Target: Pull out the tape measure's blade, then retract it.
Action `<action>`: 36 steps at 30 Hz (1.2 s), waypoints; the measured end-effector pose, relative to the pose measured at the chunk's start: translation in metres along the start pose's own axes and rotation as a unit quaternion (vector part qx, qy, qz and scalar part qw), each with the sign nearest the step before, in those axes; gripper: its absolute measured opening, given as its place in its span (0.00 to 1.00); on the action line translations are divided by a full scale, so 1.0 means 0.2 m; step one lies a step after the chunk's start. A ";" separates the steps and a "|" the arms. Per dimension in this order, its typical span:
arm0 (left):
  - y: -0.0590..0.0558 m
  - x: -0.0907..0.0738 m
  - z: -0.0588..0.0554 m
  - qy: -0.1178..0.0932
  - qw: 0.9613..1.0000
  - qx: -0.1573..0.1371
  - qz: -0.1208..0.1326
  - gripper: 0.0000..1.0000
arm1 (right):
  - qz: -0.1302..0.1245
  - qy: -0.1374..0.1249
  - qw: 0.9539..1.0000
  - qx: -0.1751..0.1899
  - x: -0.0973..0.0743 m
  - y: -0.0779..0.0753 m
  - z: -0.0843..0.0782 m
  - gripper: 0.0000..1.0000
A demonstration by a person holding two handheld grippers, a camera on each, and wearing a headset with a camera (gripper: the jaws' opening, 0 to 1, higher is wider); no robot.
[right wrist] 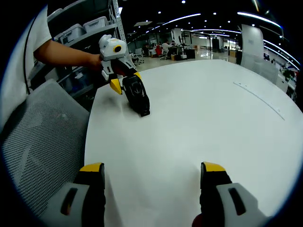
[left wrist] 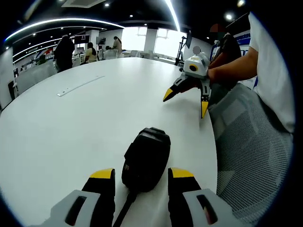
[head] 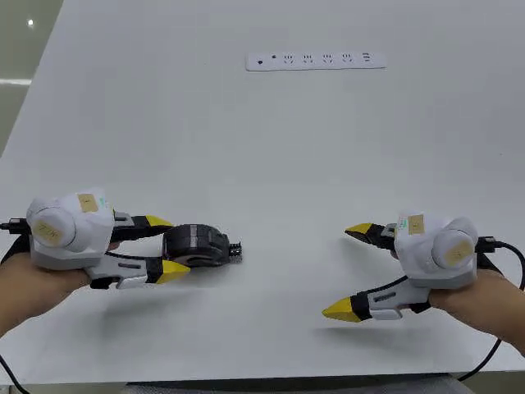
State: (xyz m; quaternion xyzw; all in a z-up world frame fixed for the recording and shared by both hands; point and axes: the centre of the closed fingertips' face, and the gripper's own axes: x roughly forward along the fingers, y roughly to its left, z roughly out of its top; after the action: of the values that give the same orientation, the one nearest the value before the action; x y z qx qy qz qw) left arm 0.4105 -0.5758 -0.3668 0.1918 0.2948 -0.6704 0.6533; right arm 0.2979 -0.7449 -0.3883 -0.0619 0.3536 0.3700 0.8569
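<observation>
Lying on the white tabletop, the black tape measure sits with its rear end between the yellow-tipped jaws of the left gripper. The jaws flank it closely, but I cannot tell whether they press it. The right gripper is spread wide, well apart from the tape measure. A white power strip lies farther back.

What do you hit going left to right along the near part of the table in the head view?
left claw → tape measure, sitting between that claw's jaws and reaching past them to the right → bare table → right claw, jaws open
</observation>
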 end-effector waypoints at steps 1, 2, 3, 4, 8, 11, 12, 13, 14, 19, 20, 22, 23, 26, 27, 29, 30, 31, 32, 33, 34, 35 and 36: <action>0.00 0.00 0.00 0.000 1.000 0.001 0.000 0.40 | 0.001 0.000 1.000 0.000 0.00 0.00 0.00 0.84; 0.01 0.00 0.00 0.000 1.000 0.004 0.003 0.40 | 0.001 -0.001 1.000 -0.001 0.00 0.00 0.01 0.84; 0.01 0.00 0.00 0.000 1.000 0.007 0.004 0.40 | 0.001 0.000 1.000 -0.002 0.00 0.00 0.01 0.84; 0.01 0.00 0.01 -0.001 1.000 0.004 0.001 0.39 | 0.001 -0.001 1.000 -0.002 0.01 0.00 0.01 0.83; 0.02 0.00 0.01 -0.001 1.000 0.010 0.001 0.36 | 0.003 -0.001 1.000 -0.003 0.01 0.00 0.01 0.83; 0.01 0.00 0.01 0.000 1.000 0.014 -0.003 0.34 | 0.002 0.001 1.000 -0.007 0.02 0.00 0.01 0.83; 0.01 0.00 0.01 0.000 1.000 0.015 -0.005 0.34 | 0.002 0.001 1.000 -0.006 0.02 -0.01 0.02 0.83; 0.01 0.00 0.01 0.000 1.000 0.017 -0.006 0.33 | 0.003 0.000 1.000 -0.006 0.02 0.00 0.02 0.83; 0.01 0.00 0.01 0.000 1.000 0.019 -0.006 0.33 | 0.003 0.001 1.000 -0.007 0.02 0.00 0.01 0.83; 0.00 0.00 0.01 0.002 1.000 0.025 -0.012 0.31 | 0.003 0.003 1.000 -0.009 0.01 -0.01 0.01 0.82; 0.00 0.00 0.01 0.002 1.000 0.024 -0.012 0.31 | 0.003 0.002 1.000 -0.009 0.01 -0.01 0.01 0.82; 0.00 0.00 0.01 0.002 1.000 0.024 -0.012 0.31 | 0.004 0.001 1.000 -0.009 0.02 -0.01 0.02 0.82; 0.00 0.00 0.01 0.002 1.000 0.023 -0.013 0.31 | 0.003 0.002 1.000 -0.010 0.02 -0.01 0.02 0.81; -0.01 0.00 0.01 0.006 0.999 0.028 -0.014 0.30 | 0.003 0.003 1.000 -0.011 0.02 -0.01 0.02 0.81; -0.01 0.00 0.01 0.007 0.999 0.030 -0.015 0.30 | 0.003 0.002 1.000 -0.011 0.02 -0.01 0.02 0.80; -0.01 0.01 0.01 0.009 0.999 0.037 -0.018 0.30 | 0.002 -0.001 1.000 -0.013 0.02 -0.02 0.03 0.79; -0.01 0.01 0.01 0.010 0.999 0.043 -0.019 0.30 | 0.003 -0.003 1.000 -0.014 0.03 -0.02 0.04 0.78; -0.01 0.01 0.01 0.012 0.999 0.047 -0.021 0.30 | 0.003 -0.005 1.000 -0.017 0.03 -0.02 0.05 0.77; -0.01 0.01 0.01 0.015 0.998 0.051 -0.022 0.30 | 0.004 -0.006 1.000 -0.019 0.04 -0.02 0.05 0.76; -0.01 0.01 0.01 0.016 0.998 0.055 -0.022 0.30 | 0.004 -0.006 1.000 -0.023 0.04 -0.02 0.06 0.75; -0.01 0.01 0.01 0.019 0.998 0.057 -0.023 0.30 | 0.007 -0.009 1.000 -0.027 0.05 -0.02 0.06 0.73; -0.01 0.01 0.01 0.021 0.998 0.059 -0.025 0.29 | 0.009 -0.011 0.999 -0.028 0.06 -0.01 0.07 0.72; -0.01 0.01 0.01 0.024 0.997 0.064 -0.026 0.29 | 0.009 -0.013 0.999 -0.037 0.07 -0.01 0.08 0.71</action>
State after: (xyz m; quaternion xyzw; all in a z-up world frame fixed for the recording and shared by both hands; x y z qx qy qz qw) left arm 0.4084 -0.5782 -0.3665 0.2414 0.2717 -0.7002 0.6145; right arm 0.3154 -0.7325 -0.3854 -0.0855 0.3296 0.3916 0.8548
